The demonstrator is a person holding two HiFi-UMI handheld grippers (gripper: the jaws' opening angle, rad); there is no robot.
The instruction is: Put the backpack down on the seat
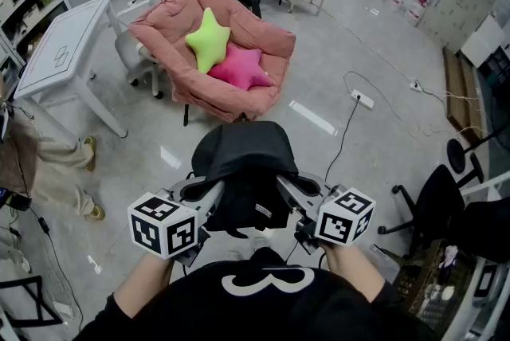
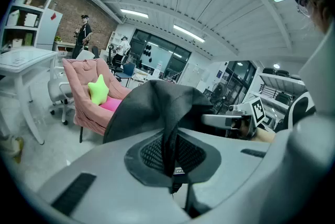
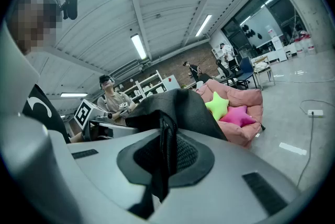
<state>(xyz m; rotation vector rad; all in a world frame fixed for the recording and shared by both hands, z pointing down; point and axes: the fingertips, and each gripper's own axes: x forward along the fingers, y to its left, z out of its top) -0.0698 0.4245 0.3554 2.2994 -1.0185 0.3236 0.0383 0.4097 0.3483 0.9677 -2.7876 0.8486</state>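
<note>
A black backpack (image 1: 241,168) hangs in the air in front of me, held up by its straps between my two grippers. My left gripper (image 1: 215,192) is shut on a black strap (image 2: 170,149) at the bag's left side. My right gripper (image 1: 284,188) is shut on another strap (image 3: 162,157) at its right side. The seat, a pink armchair (image 1: 263,37), stands on the floor a little ahead, apart from the bag. On it lie a green star cushion (image 1: 209,39) and a pink star cushion (image 1: 241,68). The armchair (image 2: 78,94) also shows in the left gripper view, and the armchair (image 3: 243,110) in the right gripper view.
A white table (image 1: 60,48) stands left of the armchair, with a white office chair (image 1: 131,52) between them. A person's legs (image 1: 56,164) are at the far left. A power strip (image 1: 362,99) and cable lie on the floor at right. A black office chair (image 1: 434,200) stands near right.
</note>
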